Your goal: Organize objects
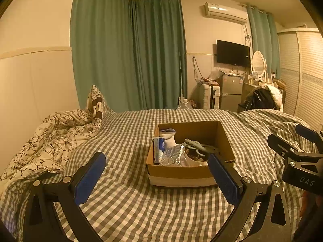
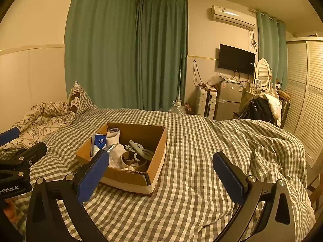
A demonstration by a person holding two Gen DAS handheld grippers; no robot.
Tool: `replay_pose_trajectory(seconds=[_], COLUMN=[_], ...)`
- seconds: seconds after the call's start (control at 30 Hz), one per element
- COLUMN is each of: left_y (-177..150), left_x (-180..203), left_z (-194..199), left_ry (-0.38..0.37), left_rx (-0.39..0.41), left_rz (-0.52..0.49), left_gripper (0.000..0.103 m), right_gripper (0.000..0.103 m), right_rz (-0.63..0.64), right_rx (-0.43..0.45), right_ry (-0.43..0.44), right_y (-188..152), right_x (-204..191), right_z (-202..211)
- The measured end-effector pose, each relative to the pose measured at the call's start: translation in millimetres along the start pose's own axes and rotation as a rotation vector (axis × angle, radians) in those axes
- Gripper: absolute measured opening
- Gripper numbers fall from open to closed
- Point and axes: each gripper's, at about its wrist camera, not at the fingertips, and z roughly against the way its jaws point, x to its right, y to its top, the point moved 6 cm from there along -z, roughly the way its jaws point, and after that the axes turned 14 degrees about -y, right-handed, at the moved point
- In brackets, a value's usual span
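Cardboard box (image 1: 189, 171) on checked bedsheet (image 1: 125, 207), mid-bed; inside: blue tissue pack (image 2: 99, 142), tape roll (image 2: 134, 162), grey clips (image 2: 139, 149). Left gripper (image 1: 157, 179) spread wide, empty, just before box. Right gripper (image 2: 161, 178) likewise wide, empty, beside box.

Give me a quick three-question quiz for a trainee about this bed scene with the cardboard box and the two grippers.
1. True or false: the cardboard box on the checked bedsheet already has items in it.
2. Multiple choice: the left gripper and right gripper are A) both open and holding nothing, B) both shut on items, C) one open, one shut.
3. Fill in: the roll of tape lies inside the ____.

Key: 1 true; 2 A; 3 box.
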Motion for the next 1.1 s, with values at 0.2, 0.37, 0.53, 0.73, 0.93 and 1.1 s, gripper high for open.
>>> replay_pose_trajectory(seconds=[0.2, 0.37, 0.53, 0.73, 0.93, 1.1], left_y=[-0.5, -0.6, -0.6, -1.6, -2.1, -2.4], left_x=[-0.8, -1.1, -1.1, -0.8, -0.2, 0.4], left_z=[0.2, 0.1, 0.3, 0.7, 0.7, 0.7], left_ry=[0.001, 0.001, 0.001, 0.002, 0.002, 0.003], left_rx=[0.0, 0.0, 0.0, 0.0, -0.002, -0.003], left_rz=[0.002, 0.002, 0.002, 0.003, 0.001, 0.001], left_gripper=[0.103, 0.103, 0.103, 0.103, 0.103, 0.103], right_gripper=[0.103, 0.103, 0.103, 0.103, 0.103, 0.103], right_rz=[0.0, 0.0, 0.004, 0.007, 0.007, 0.006], right_rx=[0.0, 0.0, -0.002, -0.002, -0.002, -0.002], right_ry=[0.0, 0.001, 0.004, 0.007, 0.008, 0.007], right_y=[-0.4, -0.4, -1.5, -2.3, -2.6, -2.6], right_x=[-0.4, -0.6, -2.3, -4.0, -4.4, -4.6], right_z=[0.0, 0.0, -0.5, -0.3, -0.3, -0.2])
